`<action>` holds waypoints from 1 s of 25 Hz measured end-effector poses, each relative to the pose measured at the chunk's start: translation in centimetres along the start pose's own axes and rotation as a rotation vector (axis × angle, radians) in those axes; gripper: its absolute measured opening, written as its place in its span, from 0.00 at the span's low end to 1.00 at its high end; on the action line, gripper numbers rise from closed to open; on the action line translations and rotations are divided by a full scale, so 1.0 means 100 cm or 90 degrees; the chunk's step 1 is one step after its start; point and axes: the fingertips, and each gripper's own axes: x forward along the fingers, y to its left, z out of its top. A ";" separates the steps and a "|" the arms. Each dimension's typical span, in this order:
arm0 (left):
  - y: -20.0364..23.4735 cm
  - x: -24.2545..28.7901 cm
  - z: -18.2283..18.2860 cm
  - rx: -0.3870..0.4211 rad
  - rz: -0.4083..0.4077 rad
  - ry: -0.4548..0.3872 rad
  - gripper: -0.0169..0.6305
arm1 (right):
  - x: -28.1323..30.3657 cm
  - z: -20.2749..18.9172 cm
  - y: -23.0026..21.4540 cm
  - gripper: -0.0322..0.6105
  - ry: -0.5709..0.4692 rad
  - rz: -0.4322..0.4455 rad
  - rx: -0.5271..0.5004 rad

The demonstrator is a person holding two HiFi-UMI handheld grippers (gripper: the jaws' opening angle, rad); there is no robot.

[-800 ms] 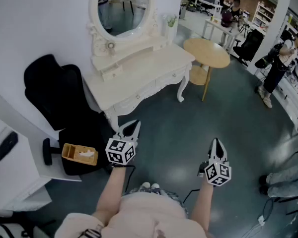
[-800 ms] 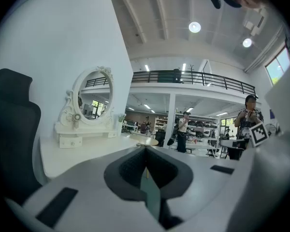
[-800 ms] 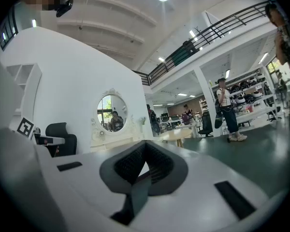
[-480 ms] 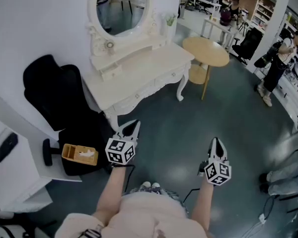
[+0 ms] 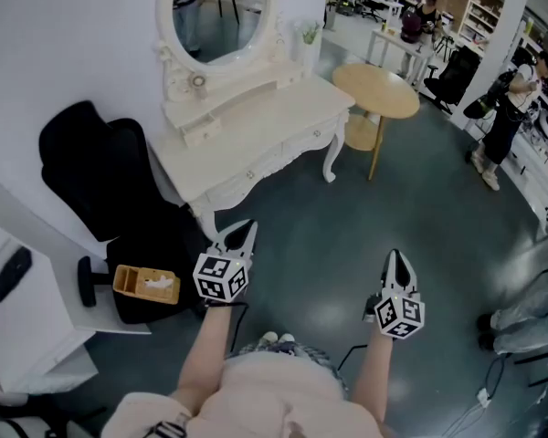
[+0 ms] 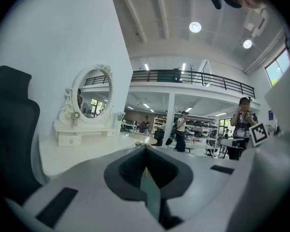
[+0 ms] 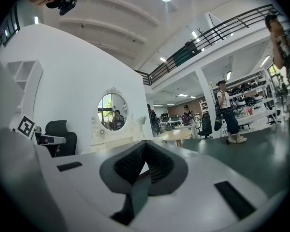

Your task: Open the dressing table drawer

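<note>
Two tongs are held low in front of the person, over the dark floor (image 5: 457,245), and both are pressed together with nothing between them. The left tongs (image 5: 241,233) point toward the near corner of the white desk (image 5: 256,121) and are near its leg but touch nothing. The right tongs (image 5: 396,261) are further to the right and well apart from the desk.

The drawer (image 5: 256,177) is in the front of the desk, under the top, and it seems to lie flush with the front, so it looks closed. Whatever handle it has is too small to see clearly here. A black chair (image 5: 91,167) stands just beside the left end of the desk.

As I judge it, the step in hand is the approach, because neither of the tongs is close enough to take anything. The next move would need one of the tongs to come up to the drawer front, to spread wide enough for the handle, to close on it, and then to pull straight out from the desk. The chair at the left may leave little room on that side.
</note>
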 end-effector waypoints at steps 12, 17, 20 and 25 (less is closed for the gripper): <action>0.005 -0.002 -0.003 -0.004 -0.001 0.004 0.07 | 0.006 -0.003 0.015 0.07 -0.002 0.035 0.015; 0.008 -0.002 -0.004 -0.005 -0.003 0.006 0.07 | 0.009 -0.001 0.027 0.07 0.003 0.059 -0.006; 0.010 -0.002 -0.005 -0.007 -0.003 0.008 0.07 | 0.012 0.000 0.035 0.22 0.001 0.075 -0.007; 0.016 -0.003 -0.008 -0.011 -0.005 0.014 0.07 | 0.015 0.008 0.040 0.52 -0.025 0.070 0.011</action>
